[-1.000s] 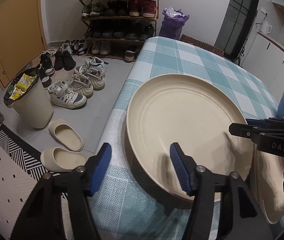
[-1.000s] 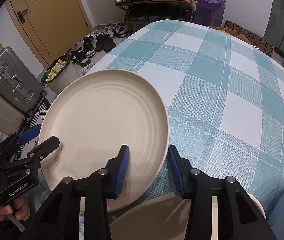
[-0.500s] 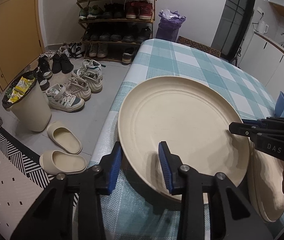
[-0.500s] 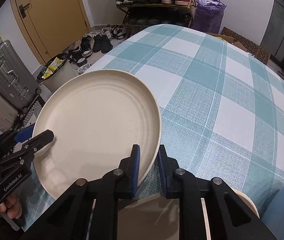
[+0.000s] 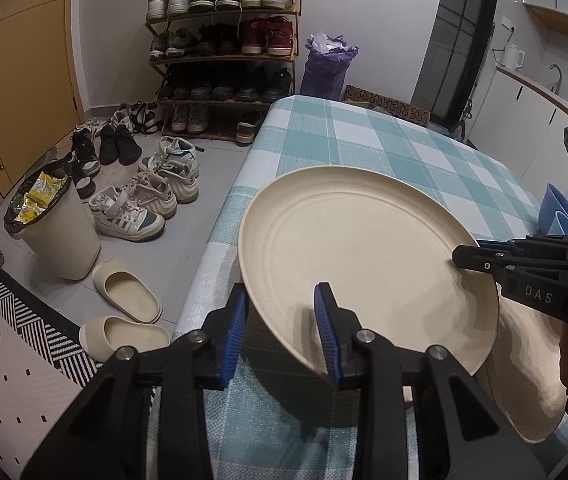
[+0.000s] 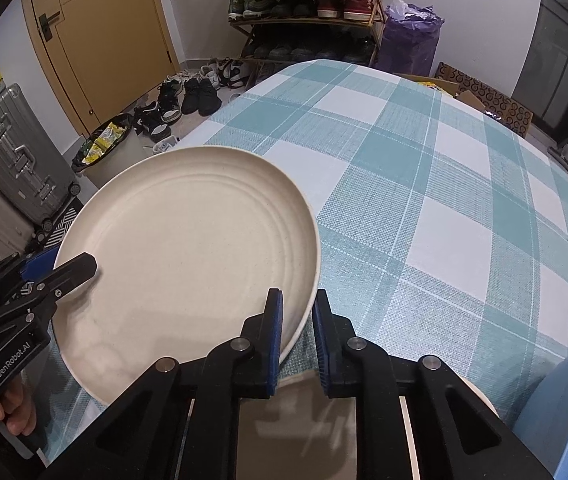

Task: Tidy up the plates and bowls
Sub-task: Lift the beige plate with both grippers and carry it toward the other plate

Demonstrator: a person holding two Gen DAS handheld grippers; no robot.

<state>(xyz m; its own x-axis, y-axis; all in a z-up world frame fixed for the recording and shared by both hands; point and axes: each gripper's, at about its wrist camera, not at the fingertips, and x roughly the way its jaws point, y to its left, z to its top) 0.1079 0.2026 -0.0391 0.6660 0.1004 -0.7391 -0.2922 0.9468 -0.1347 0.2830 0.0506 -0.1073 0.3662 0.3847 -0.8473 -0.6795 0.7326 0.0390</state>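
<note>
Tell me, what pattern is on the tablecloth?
Teal-and-white checks on the tablecloth, seen best from the right wrist view.

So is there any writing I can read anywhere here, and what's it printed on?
"DAS": white letters on the right gripper, seen from the left wrist.
"GenRobot.AI": white letters on the left gripper, seen from the right wrist.
Snack wrappers in the bin: too small to read.

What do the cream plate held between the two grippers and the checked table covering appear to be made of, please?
Cream plate: probably matte plastic or plant-fibre composite, judging by its dull, faintly speckled surface, moulded concentric rings and thin rim; glazed ceramic looks less likely. Checked covering: seemingly woven fabric or textured vinyl, with a visible fine weave grain and no gloss.
</note>
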